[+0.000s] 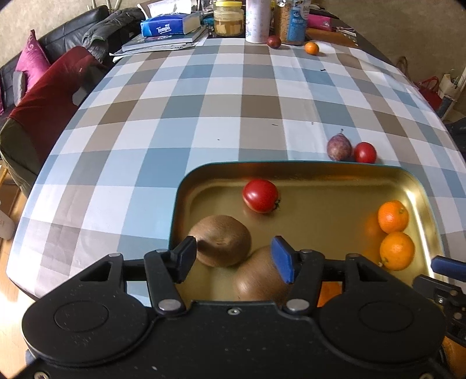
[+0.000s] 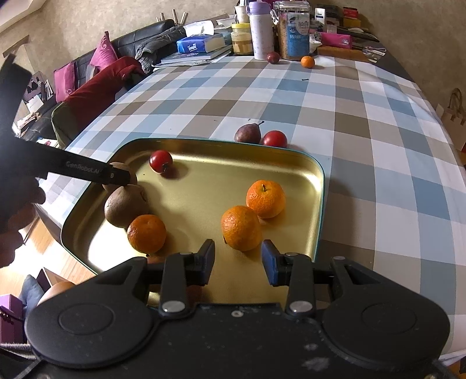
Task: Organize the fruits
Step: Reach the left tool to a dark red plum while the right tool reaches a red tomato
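Right gripper (image 2: 237,261): being held over the near edge of the tray, jaws standing apart, nothing being gripped; 1 mandarin (image 2: 241,228) is lying just beyond the fingertips, not touched by them.

Left gripper (image 1: 231,258): being held over the near left part of the tray, jaws standing apart above 2 kiwis; no pad is seen to be pressing on either fruit.

Tray (image 2: 319,204): gold inside, teal rim, being kept on the near part of the checked tablecloth (image 1: 204,116).

Contents, near to far:
- 2 kiwis (image 1: 222,240), touching each other, at the near left.
- 1 mandarin (image 2: 146,233), touching the nearer kiwi.
- 2 mandarins (image 2: 265,198), touching each other, toward the right side.
- 1 tomato (image 1: 260,195), lying alone near the far wall.

Beyond the tray's far rim, on the cloth: 1 purple pear (image 2: 247,133) and 1 tomato (image 2: 275,138), side by side and touching.

Far end of the table: 1 dark red fruit (image 2: 273,57) and 1 mandarin (image 2: 307,61), being flanked by a white bottle (image 2: 261,33), a jar (image 1: 228,19), a tissue pack (image 1: 164,27) and books (image 1: 166,42).

Far left: a dark sofa (image 2: 139,38) with pink cushions (image 1: 32,58).
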{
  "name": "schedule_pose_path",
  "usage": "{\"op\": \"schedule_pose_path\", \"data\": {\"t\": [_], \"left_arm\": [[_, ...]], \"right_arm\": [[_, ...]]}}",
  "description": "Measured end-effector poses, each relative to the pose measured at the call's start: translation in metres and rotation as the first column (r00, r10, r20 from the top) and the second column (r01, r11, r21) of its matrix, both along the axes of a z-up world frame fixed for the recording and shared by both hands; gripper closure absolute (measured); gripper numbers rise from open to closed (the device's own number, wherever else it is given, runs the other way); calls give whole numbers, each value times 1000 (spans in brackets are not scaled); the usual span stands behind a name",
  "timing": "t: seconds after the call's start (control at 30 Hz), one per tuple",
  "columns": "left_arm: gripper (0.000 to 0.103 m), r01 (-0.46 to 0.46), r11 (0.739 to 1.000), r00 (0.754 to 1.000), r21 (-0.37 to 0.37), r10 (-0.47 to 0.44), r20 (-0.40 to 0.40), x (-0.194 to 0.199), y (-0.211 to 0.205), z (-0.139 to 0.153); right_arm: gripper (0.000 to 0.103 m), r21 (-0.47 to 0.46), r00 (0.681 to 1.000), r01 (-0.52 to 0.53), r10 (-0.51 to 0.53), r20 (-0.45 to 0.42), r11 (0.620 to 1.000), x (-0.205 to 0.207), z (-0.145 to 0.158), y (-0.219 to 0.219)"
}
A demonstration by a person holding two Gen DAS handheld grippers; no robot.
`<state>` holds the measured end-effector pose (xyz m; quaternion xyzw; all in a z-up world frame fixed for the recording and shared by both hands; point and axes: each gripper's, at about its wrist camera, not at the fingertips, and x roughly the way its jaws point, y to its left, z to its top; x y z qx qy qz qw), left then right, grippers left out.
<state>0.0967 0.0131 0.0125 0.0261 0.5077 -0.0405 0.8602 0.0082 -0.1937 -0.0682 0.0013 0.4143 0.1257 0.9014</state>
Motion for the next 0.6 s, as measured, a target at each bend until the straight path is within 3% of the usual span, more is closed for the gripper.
{"op": "schedule_pose_path", "data": {"t": [0.6], "left_arm": [[40,57,998,998,23,-56,-41,-8,-27,-1]], "right_arm": [[64,6,1000,12,-12,18,1000,-1,4,-2]]}}
